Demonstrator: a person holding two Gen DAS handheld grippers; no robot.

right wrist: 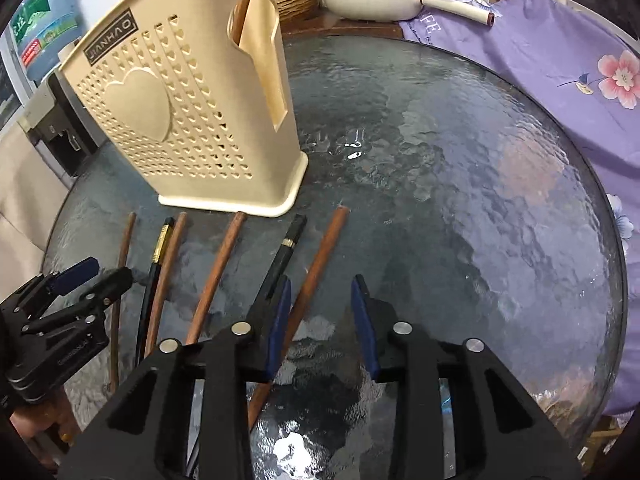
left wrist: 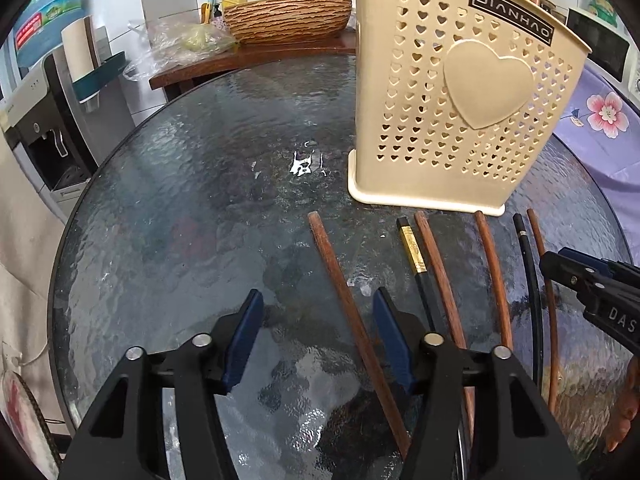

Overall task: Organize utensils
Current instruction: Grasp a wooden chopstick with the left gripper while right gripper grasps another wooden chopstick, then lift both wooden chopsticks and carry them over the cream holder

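A cream utensil holder [left wrist: 460, 92] with heart-shaped holes stands upright on a round, rippled glass table [left wrist: 200, 200]; one brown chopstick [right wrist: 240, 26] already shows through the arched side opening of the holder in the right wrist view; six more chopsticks lie side by side on the glass just in front of its base, their far tips close to the base.

From left to right they are a brown stick [left wrist: 344, 300], a black stick with a gold band [left wrist: 414, 250], a second brown stick [left wrist: 436, 272], a third brown stick [left wrist: 494, 272], a plain black stick [left wrist: 528, 264] and a thin brown stick [left wrist: 542, 248].

The left gripper [left wrist: 318, 300] hangs low over the leftmost brown stick, jaws spread, with the stick running between the blue pads and neither pad pressing on it; the right gripper [right wrist: 320, 292] hangs over the rightmost brown stick [right wrist: 316, 264], jaws apart though narrower than the left pair, the stick lying close against the inner face of its left pad while the right pad stands clear of it.

Behind the table a wooden basin [left wrist: 288, 18] sits on a dark counter; a purple floral cloth [right wrist: 540, 64] lies to the right; a water dispenser [left wrist: 44, 120] stands at far left.
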